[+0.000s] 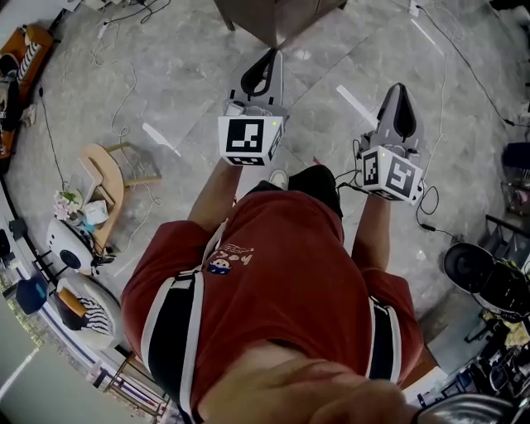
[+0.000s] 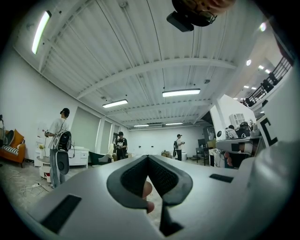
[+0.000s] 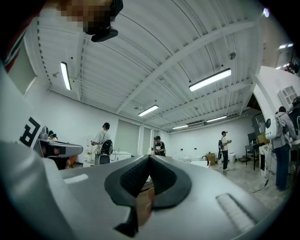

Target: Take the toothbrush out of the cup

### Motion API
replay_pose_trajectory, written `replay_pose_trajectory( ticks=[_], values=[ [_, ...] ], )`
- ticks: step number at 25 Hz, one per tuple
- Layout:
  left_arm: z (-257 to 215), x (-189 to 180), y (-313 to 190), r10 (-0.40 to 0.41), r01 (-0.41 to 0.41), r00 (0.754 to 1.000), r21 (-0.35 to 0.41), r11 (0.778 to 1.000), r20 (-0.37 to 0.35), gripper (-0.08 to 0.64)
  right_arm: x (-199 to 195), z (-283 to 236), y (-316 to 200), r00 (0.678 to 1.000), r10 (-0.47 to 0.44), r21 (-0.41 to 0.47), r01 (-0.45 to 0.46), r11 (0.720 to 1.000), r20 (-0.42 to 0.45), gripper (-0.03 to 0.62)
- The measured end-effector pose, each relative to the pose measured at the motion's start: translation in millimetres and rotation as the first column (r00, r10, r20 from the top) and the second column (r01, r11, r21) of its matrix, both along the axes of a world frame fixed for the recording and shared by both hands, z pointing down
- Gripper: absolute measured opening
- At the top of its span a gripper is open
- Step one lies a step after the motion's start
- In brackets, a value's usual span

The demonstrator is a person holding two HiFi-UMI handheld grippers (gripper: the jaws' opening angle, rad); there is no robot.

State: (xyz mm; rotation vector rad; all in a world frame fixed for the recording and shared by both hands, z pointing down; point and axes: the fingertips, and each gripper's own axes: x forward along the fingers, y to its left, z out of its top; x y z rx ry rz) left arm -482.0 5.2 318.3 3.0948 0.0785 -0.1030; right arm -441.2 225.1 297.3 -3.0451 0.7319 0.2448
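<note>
No toothbrush or cup shows in any view. In the head view I hold both grippers out level over a grey stone floor. My left gripper (image 1: 270,58) is shut, its grey jaws pressed together with nothing between them. My right gripper (image 1: 400,91) is shut and empty too. In the left gripper view the left gripper (image 2: 147,157) points into a large white hall, jaw tips touching. The right gripper view shows the right gripper (image 3: 150,157) the same way, aimed a little upward. Each marker cube (image 1: 248,139) sits just ahead of my hands.
A brown piece of furniture (image 1: 273,16) stands on the floor straight ahead. A wooden chair (image 1: 108,178) and cluttered shelves lie to my left, a black stool (image 1: 468,267) to my right. Cables (image 1: 124,99) trail over the floor. Several people (image 2: 58,136) stand in the hall.
</note>
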Motion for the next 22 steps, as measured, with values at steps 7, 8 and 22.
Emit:
replay_pose_trajectory(
  ticks=[7, 8, 22],
  values=[
    [5, 54, 4, -0.009, 0.009, 1.000, 0.019, 1.000, -0.003, 0.006, 58, 12, 8, 1.000, 0.001, 0.011, -0.001, 1.000, -0.003, 0.009],
    [8, 65, 5, -0.011, 0.011, 1.000, 0.020, 1.000, -0.001, 0.006, 69, 14, 9, 1.000, 0.001, 0.016, -0.001, 1.000, -0.002, 0.009],
    [6, 254, 38, -0.095, 0.094, 0.994, 0.024, 0.995, 0.046, 0.006, 265, 25, 38, 0.996, -0.070, 0.045, 0.068, 0.997, 0.052, 0.011]
  ],
)
